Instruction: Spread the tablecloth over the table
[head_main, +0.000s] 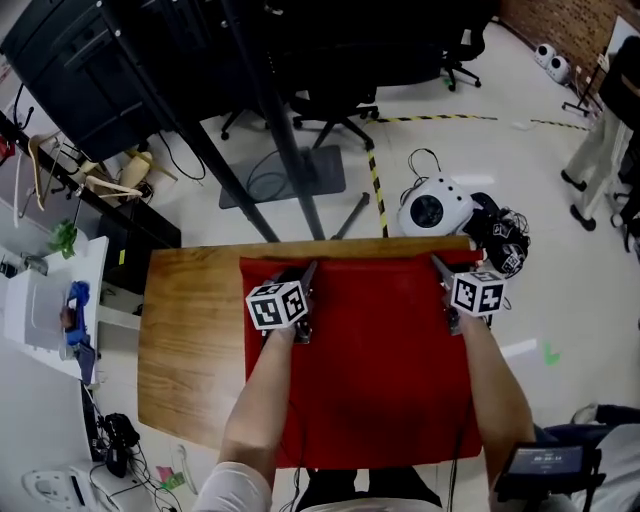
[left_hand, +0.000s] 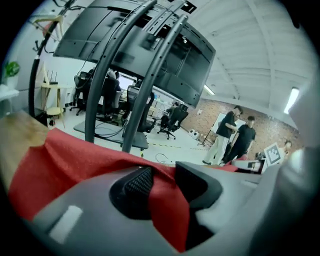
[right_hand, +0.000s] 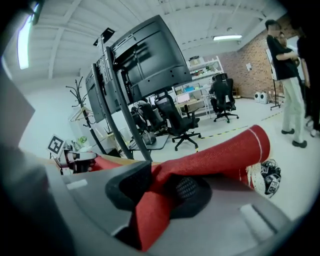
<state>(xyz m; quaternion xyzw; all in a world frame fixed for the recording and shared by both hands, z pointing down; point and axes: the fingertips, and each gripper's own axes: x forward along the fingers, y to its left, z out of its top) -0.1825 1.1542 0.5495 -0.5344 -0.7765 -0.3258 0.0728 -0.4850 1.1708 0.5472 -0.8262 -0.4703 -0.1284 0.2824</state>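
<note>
The red tablecloth (head_main: 370, 370) lies flat on the wooden table (head_main: 190, 340). Its far edge stops just short of the table's far edge, so a thin strip of wood shows there. Its right edge reaches the table's right side. The left part of the table is bare wood. The near edge of the cloth runs to the near side, by the person.

The left gripper (head_main: 308, 267) is at the far left corner of the cloth. Its jaws are a little apart, and a fold of red cloth sits loose between them. The right gripper (head_main: 438, 263) is at the far right corner. Its jaws are a little apart too, with a bunched fold of cloth between them.

Past the far edge stand the slanted black poles (head_main: 290, 150) of a big screen stand, close to the table. Black office chairs (head_main: 335, 105) sit further back. On the floor near the far right corner are a round white machine (head_main: 433, 208) and a black tangle of wires (head_main: 500, 235). A person (head_main: 600, 150) stands far right. A white cart (head_main: 50, 300) is on the left.
</note>
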